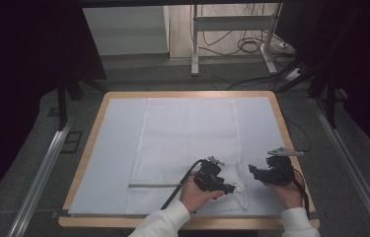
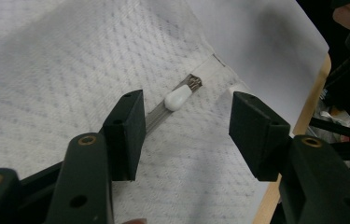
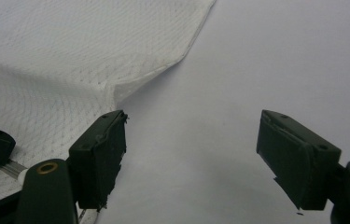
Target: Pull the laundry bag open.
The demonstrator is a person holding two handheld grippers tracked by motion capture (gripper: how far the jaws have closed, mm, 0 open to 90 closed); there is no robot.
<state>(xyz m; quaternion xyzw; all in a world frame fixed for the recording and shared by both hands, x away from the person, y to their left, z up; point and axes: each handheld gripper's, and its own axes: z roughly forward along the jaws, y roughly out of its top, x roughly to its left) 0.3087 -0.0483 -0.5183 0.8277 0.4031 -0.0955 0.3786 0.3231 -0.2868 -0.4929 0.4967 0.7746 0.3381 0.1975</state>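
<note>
Left gripper [image 2: 184, 128] open, jaws either side of white zipper pull [image 2: 177, 99], not yet pinching. Right gripper [image 3: 191, 158] wide open over the blue-grey table cover [image 3: 266, 56], beside the turned-up corner [image 3: 154, 77] of the white mesh bag [image 1: 187, 138]. Zipper [image 1: 153, 185] lay along the bag's near edge, pull at its right end. Probably closed; teeth too small to tell. Grasp and slide remained. Far floor cables [image 1: 246, 47] dim, indistinct.

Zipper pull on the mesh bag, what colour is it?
White zipper pull, clearest in the left gripper view.
</note>
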